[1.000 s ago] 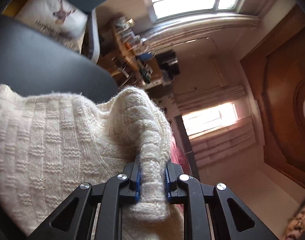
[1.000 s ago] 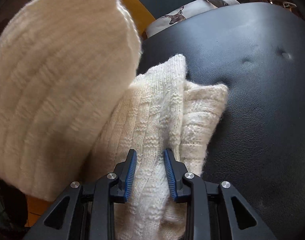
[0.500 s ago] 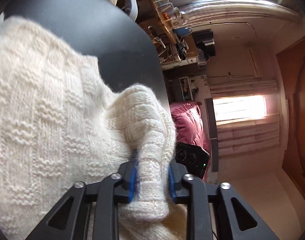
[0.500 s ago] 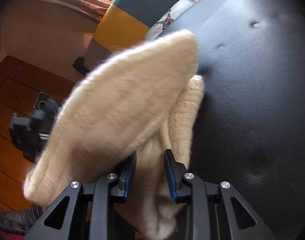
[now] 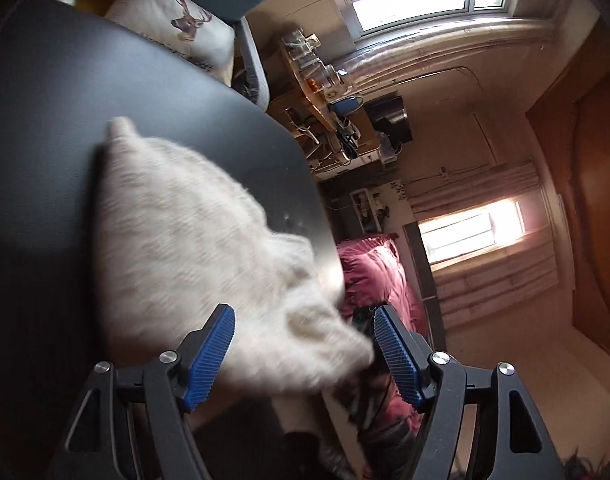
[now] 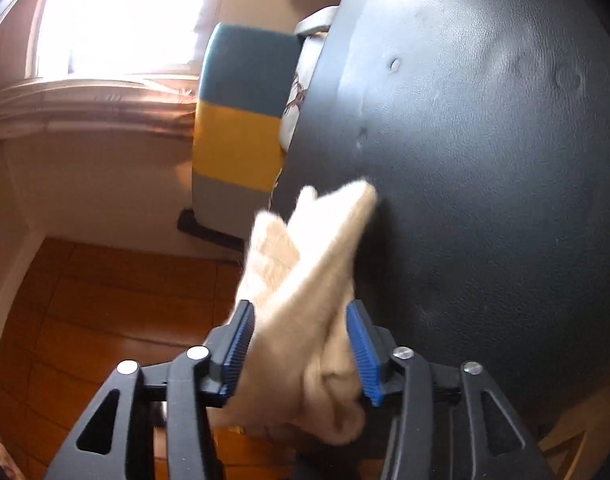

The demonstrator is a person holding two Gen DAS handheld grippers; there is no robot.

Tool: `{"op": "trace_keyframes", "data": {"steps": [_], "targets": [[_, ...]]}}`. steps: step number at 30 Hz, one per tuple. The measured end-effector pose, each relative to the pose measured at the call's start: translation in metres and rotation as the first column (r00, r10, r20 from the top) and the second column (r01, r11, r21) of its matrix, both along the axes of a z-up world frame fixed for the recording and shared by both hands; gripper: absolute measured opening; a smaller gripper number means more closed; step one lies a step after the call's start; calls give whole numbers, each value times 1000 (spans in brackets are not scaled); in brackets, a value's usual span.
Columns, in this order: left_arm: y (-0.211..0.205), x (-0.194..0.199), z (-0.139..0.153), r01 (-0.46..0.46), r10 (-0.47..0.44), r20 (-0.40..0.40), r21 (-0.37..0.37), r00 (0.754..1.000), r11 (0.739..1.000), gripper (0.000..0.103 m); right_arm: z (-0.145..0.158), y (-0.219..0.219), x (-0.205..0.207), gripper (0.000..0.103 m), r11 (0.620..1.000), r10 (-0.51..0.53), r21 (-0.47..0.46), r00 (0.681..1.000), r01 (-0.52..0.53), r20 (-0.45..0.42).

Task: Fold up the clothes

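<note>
Black seat (image 5: 45, 160): one cream sweater (image 5: 177, 240), two grippers.

In the left wrist view the sweater (image 5: 193, 248) lies on the table (image 5: 45, 140) at frame centre, its near end between the left tongs (image 5: 305, 354); a cushion (image 5: 177, 28) sits upper left, a bed (image 5: 379, 280) right of the table

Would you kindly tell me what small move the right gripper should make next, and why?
Probably open the right gripper and release: its fingers pinch the cream knitted garment, while the left gripper is open and the knit rests on the black padded surface.
</note>
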State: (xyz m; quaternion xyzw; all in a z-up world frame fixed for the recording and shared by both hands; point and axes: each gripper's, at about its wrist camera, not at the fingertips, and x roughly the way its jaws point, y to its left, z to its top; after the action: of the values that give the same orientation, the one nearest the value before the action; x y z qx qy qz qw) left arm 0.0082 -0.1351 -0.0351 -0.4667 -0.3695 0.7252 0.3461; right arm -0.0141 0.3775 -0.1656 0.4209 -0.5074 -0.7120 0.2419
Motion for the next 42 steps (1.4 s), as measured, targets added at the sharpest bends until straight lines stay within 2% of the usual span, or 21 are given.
{"op": "trace_keyframes", "data": {"steps": [2, 6, 9, 11, 14, 16, 18, 20, 21, 24, 27, 29, 31, 33, 35, 36, 38, 40, 42], "targets": [[-9, 23, -8, 15, -16, -18, -49, 1000, 999, 74, 15, -9, -12, 53, 997, 28, 69, 1000, -27, -6], [5, 55, -25, 67, -78, -73, -145, 994, 987, 75, 45, -33, -38, 53, 974, 106, 205, 994, -97, -34], [28, 61, -38, 110, -133, -93, -218, 987, 970, 75, 58, -51, -52, 53, 949, 169, 268, 986, -164, 5], [44, 63, -45, 139, -174, -108, -275, 979, 951, 75, 59, -71, -61, 53, 910, 218, 347, 973, -228, 69], [64, 63, -51, 172, -231, -135, -351, 964, 920, 75, 55, -98, -59, 52, 819, 306, 463, 940, -339, 147], [71, 62, -54, 188, -251, -137, -358, 958, 915, 75, 59, -113, -50, 37, 762, 351, 526, 924, -378, 154], [78, 61, -55, 196, -266, -148, -368, 953, 909, 75, 73, -126, -43, 22, 739, 381, 560, 918, -374, 110], [85, 63, -54, 207, -287, -162, -388, 944, 898, 75, 91, -136, -38, 18, 720, 403, 594, 913, -358, 61], [89, 64, -54, 226, -307, -160, -388, 938, 893, 75, 101, -140, -37, 18, 713, 410, 609, 911, -348, 40], [103, 68, -52, 320, -364, -142, -259, 921, 911, 75, 128, -140, -33, 15, 714, 395, 641, 918, -280, -40], [121, 68, -59, 339, -376, -139, -233, 916, 912, 75, 155, -134, -35, 14, 735, 361, 651, 922, -190, -138], [132, 64, -70, 338, -366, -121, -202, 923, 919, 76, 164, -124, -30, 14, 715, 353, 679, 925, -168, -143], [144, 58, -81, 336, -353, -100, -158, 930, 929, 78, 147, -121, -33, 14, 660, 328, 733, 941, -166, -82], [152, 52, -94, 315, -328, -72, -145, 942, 938, 79, 120, -119, -37, 14, 602, 292, 778, 956, -180, -5], [149, 46, -107, 280, -285, -26, -131, 958, 951, 79, 86, -113, -34, 14, 582, 257, 785, 964, -212, 70], [145, 44, -113, 264, -266, -6, -111, 964, 958, 79, 74, -108, -31, 14, 608, 244, 765, 967, -215, 78], [133, 43, -120, 237, -237, 18, -40, 971, 971, 79, 60, -96, -23, 18, 692, 212, 695, 975, -197, 65], [118, 41, -125, 192, -194, 43, 39, 980, 981, 79, 54, -81, -17, 30, 778, 152, 609, 987, -151, 50], [103, 39, -131, 138, -149, 80, 124, 986, 983, 81, 48, -62, -8, 32, 857, 95, 505, 994, -105, 45]]}}
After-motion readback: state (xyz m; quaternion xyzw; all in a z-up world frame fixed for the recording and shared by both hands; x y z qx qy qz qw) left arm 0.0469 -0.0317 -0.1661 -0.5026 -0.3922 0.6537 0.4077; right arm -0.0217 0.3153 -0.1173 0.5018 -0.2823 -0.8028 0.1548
